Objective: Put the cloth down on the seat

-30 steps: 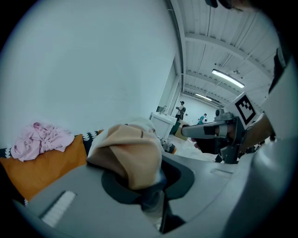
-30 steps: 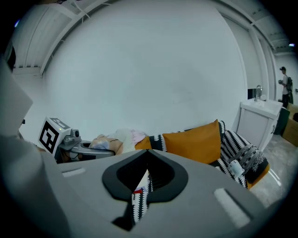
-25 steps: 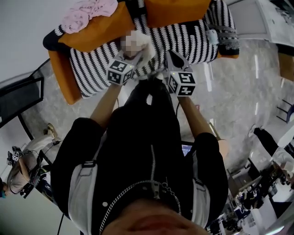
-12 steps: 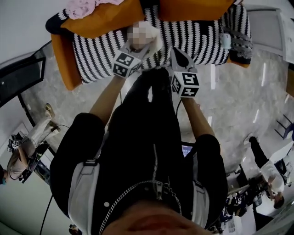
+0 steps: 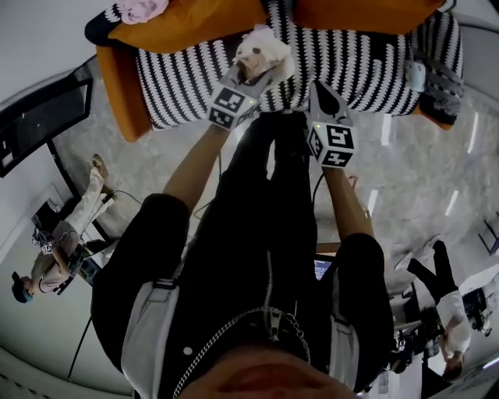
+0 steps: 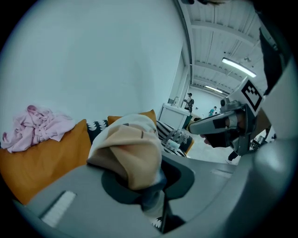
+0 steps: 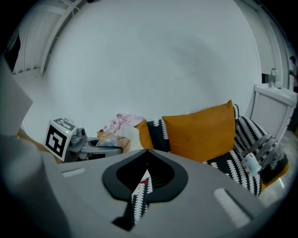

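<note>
1. The cloth [image 5: 261, 51], a cream and tan bundle, is bunched in the left tongs [image 5: 251, 72], which are clamped on it. It bulges out above the jaws and hangs in the air, resting on nothing that I can see.
2. Below it is the seat [image 5: 359, 66] of the sofa, covered in black-and-white stripes. In the head view the cloth sits over the front part of that seat, toward the left end.
3. The right tongs [image 5: 321, 92] are just beside the left pair, drawn together with nothing in them. Only a sliver of striped cover shows past their tips.
4. Further back are the orange cushions [image 5: 187, 27], and a pink garment [image 5: 142, 9] lies crumpled on top at the left end.
5. As I judge it, the carrying is about done, since the cloth is already at the sofa. What is left is to lower it onto the stripes and open the left tongs so that it lies there on its own.
</note>
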Motion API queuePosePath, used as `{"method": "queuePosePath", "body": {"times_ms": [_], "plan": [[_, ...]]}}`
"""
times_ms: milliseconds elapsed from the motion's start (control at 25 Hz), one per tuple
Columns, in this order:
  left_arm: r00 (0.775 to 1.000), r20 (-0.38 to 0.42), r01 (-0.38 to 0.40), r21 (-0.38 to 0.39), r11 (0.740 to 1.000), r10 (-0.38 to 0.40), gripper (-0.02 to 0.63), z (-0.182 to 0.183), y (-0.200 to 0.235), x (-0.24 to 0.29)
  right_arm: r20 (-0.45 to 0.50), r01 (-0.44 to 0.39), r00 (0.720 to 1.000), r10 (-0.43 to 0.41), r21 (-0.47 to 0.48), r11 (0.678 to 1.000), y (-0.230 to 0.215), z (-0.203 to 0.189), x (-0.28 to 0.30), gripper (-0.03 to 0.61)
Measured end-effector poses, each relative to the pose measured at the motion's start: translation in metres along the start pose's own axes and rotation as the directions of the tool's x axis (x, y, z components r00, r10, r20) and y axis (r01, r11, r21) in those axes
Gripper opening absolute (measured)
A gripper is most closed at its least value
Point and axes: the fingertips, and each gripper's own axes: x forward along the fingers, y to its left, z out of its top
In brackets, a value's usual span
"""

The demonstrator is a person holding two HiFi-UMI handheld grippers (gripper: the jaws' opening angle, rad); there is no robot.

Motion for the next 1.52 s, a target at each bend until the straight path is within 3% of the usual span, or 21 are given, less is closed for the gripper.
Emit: {"method": "queuePosePath", "body": {"times_ms": [200,560,800,1080,1240,1520], "plan": [[1.000,-0.025,-0.014,-0.025,1.000,0.013,0.063,-0.029,0.025,0.020,-0.030,0.003,1.000,-0.002,0.039,0.999,-0.007,-0.012,0.028,0.002],[0.988,-0.155,-0.017,-0.116,0.993,-0.001,0.066,-0.097,0.051,0.105,-0.149,-0.012,0.988,0.028,0.104,0.994,-0.044,-0.060,0.067,0.003],[0.981,-0.194,0.002,-0.129,0.992,-0.027,0.069,-0.127,0.064,0.133,-0.169,-0.007,0.985,0.025,0.104,0.995,-0.049,-0.057,0.080,0.002],[0.954,-0.288,0.034,-0.151,0.988,-0.077,0.072,-0.171,0.060,0.169,-0.170,-0.011,0.985,0.026,0.091,0.996,-0.067,-0.053,0.091,0.002],[0.940,-0.328,0.040,-0.174,0.984,-0.096,0.072,-0.203,0.061,0.195,-0.213,-0.015,0.976,0.036,0.103,0.995,-0.078,-0.078,0.091,0.003],[0.912,-0.384,0.097,-0.136,0.986,-0.143,0.072,-0.221,0.044,0.235,-0.275,0.002,0.961,0.031,0.119,0.993,-0.104,-0.108,0.079,0.002]]}}
